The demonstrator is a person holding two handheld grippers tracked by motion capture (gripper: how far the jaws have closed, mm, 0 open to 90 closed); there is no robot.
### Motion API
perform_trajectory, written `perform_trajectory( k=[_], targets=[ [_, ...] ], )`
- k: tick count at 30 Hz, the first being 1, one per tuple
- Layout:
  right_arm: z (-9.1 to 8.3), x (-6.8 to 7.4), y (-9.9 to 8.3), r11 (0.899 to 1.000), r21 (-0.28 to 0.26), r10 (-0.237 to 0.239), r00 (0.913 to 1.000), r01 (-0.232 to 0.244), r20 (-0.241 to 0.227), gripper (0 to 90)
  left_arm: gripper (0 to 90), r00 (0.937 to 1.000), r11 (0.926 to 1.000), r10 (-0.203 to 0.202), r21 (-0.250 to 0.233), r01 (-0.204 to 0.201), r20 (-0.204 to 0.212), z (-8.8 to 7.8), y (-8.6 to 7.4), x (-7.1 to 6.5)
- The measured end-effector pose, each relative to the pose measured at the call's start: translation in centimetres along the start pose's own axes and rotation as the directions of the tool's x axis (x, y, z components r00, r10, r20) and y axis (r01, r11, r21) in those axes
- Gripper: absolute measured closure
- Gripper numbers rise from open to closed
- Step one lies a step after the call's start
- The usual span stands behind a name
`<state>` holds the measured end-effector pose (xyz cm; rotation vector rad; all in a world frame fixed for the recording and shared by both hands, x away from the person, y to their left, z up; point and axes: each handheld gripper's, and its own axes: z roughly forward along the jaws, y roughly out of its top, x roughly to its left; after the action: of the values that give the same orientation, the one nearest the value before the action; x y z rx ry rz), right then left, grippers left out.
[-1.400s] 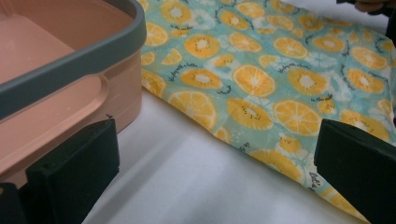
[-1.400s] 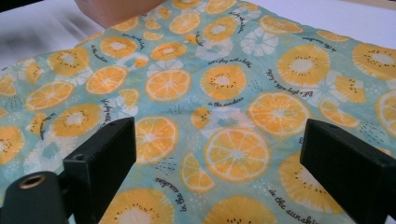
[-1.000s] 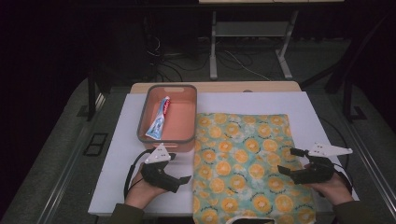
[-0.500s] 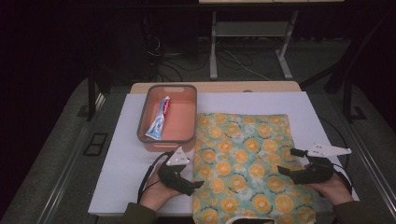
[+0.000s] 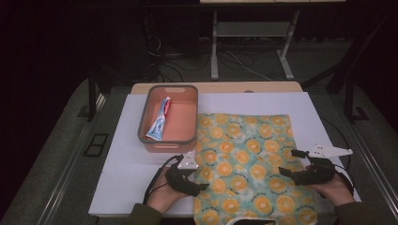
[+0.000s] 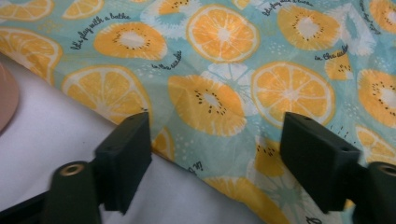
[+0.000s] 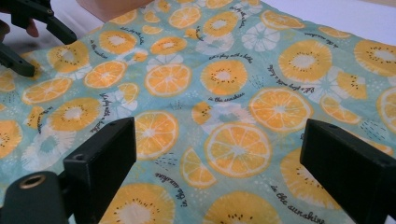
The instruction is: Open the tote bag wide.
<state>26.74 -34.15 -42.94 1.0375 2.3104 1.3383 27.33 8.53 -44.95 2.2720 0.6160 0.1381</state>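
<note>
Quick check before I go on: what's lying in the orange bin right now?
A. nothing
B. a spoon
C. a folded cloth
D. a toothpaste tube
D: the high view shows a toothpaste tube lying slantwise inside the orange bin, while the orange-slice cloth lies spread on the table beside it.

Lay flat and low across the counter's [image 5: 122,187] near right half: orange-print cloth [image 5: 244,159], passable above. Blocked the far left: tub [image 5: 169,138] with toothpaste [image 5: 158,120] inside, its corner just beside the cloth. Left bare white strips left of the tub, behind the cloth, along the right edge.
</note>
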Motion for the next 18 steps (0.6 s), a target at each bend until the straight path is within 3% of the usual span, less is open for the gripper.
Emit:
perform_trajectory(
  k=[6,8,9,11,12,15,18],
  targets=[
    [0.03,0.02,-0.01,1.000,0.004,-0.003,1.0000,0.003,-0.001,10.4,66.4,0.9995,1.0000,0.005,-0.008,-0.005,0.030,-0.19,-0.01,0.21],
    [0.04,0.02,-0.01,1.000,0.004,-0.003,1.0000,0.003,-0.001,10.4,69.4,0.9993,1.0000,-0.001,-0.008,0.002,0.038,-0.14,0.01,0.31],
    [0.05,0.03,-0.02,1.000,0.005,-0.005,1.0000,0.005,-0.001,10.4,78.4,0.9992,1.0000,-0.001,-0.005,0.001,0.041,-0.13,0.03,0.37],
    [0.06,0.03,-0.02,1.000,0.007,-0.005,1.0000,0.005,-0.002,10.4,80.9,0.9987,0.9999,-0.012,-0.003,0.012,0.050,-0.09,0.05,0.54],
    [0.07,0.04,-0.02,1.000,0.007,-0.006,1.0000,0.006,-0.002,10.4,87.9,0.9988,1.0000,-0.006,0.002,0.006,0.049,-0.12,0.05,0.61],
    [0.08,0.04,-0.02,1.000,0.007,-0.008,1.0000,0.008,-0.003,10.4,89.1,0.9985,0.9998,-0.020,0.005,0.020,0.051,-0.07,0.13,0.72],
    [0.08,0.04,-0.02,1.000,0.008,-0.008,1.0000,0.008,-0.004,10.4,89.2,0.9996,0.9999,0.001,0.010,-0.001,0.030,0.00,0.43,0.71]
  ],
)
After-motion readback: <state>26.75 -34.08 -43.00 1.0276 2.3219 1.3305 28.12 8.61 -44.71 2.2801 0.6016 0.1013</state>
